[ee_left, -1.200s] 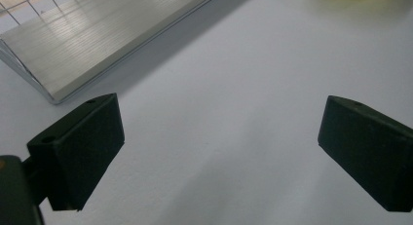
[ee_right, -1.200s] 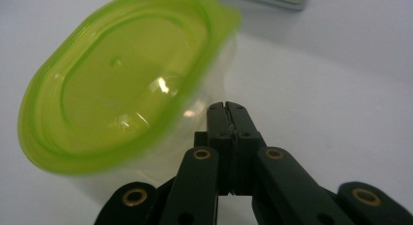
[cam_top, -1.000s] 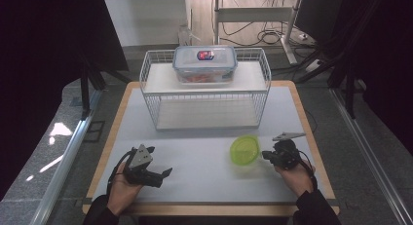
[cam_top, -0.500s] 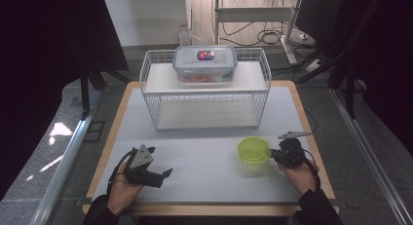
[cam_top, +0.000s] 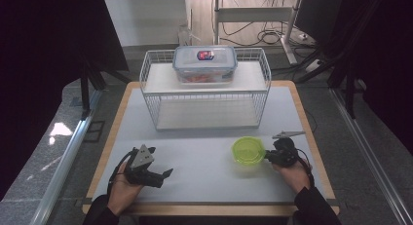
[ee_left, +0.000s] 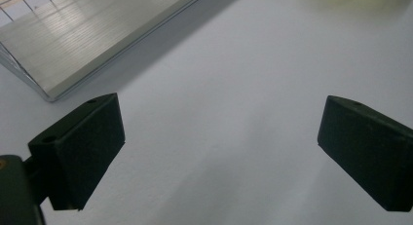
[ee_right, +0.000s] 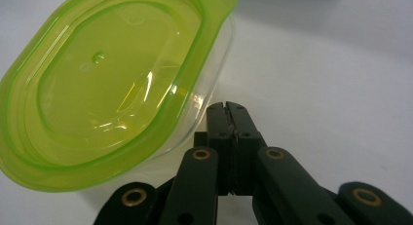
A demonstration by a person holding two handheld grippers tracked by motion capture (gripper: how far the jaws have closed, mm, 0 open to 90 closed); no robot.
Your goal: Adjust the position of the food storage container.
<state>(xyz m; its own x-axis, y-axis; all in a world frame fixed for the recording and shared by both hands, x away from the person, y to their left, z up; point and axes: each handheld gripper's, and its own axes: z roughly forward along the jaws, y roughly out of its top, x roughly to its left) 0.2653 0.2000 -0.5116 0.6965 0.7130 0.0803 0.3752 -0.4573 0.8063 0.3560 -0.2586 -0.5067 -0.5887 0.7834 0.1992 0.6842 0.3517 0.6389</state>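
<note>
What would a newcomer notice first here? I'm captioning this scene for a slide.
The bright green-lidded container on the table's near right, beside the shut right gripper. Then the white wire rack at the back with a clear lidded box on top, and the open left gripper resting near left.

This looks like a lab or recording room, not a home. A wood-edged table with a pale grey top (cam_top: 204,159) stands at the centre of the frame between black curtains (cam_top: 44,64). At the top, loose black cables (cam_top: 263,37) lie on a bare floor beneath a metal frame stand (cam_top: 253,13). A grey aluminium rail (cam_top: 63,166) crosses the lower left.
</note>
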